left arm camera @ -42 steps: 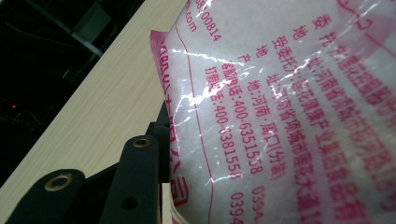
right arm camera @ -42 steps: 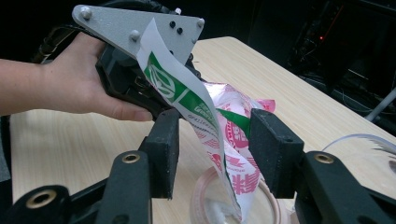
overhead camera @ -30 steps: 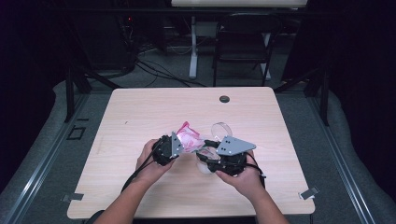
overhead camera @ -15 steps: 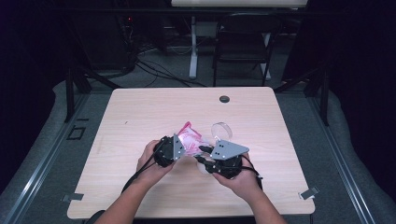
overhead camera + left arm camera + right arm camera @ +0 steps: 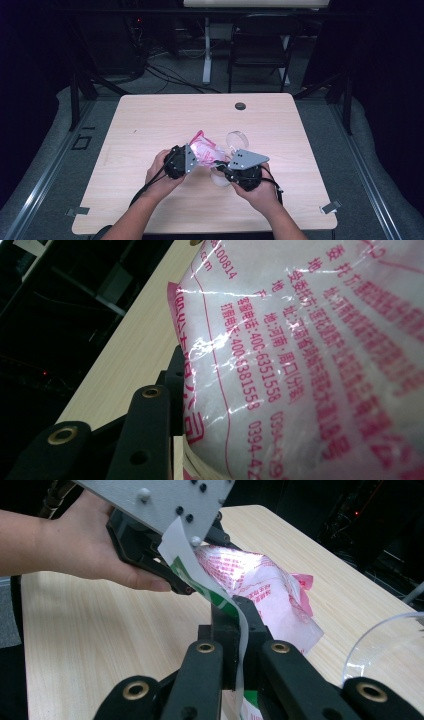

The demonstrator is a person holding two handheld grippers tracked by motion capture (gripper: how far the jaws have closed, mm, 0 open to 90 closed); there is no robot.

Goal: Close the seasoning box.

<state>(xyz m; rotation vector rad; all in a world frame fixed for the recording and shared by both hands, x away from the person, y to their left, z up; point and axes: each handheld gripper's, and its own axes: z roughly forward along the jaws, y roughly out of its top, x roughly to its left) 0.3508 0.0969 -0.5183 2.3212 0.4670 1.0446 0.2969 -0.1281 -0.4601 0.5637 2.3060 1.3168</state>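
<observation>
Both tools are on the pink-printed plastic bag (image 5: 204, 150), held just above the tabletop (image 5: 150, 125) near its middle. Right tool (image 5: 239, 630) has just been closing; its jaws now pinch a white-and-green strip (image 5: 200, 582) at the bag's edge. Left tool (image 5: 186, 159) grips the bag's other side, jaws part-spread with the bag's bulk between them. A clear glass bowl (image 5: 395, 650) sits just beside the bag.

The bag (image 5: 270, 600) I hold is thin, glossy, crinkled plastic film, clear with pink print. My right tool (image 5: 235, 612) has matt black plastic jaws with brass-looking rivets. The table (image 5: 150, 125) is pale, smooth wood-grain laminate. The bowl (image 5: 395, 655) is clear and shiny.
</observation>
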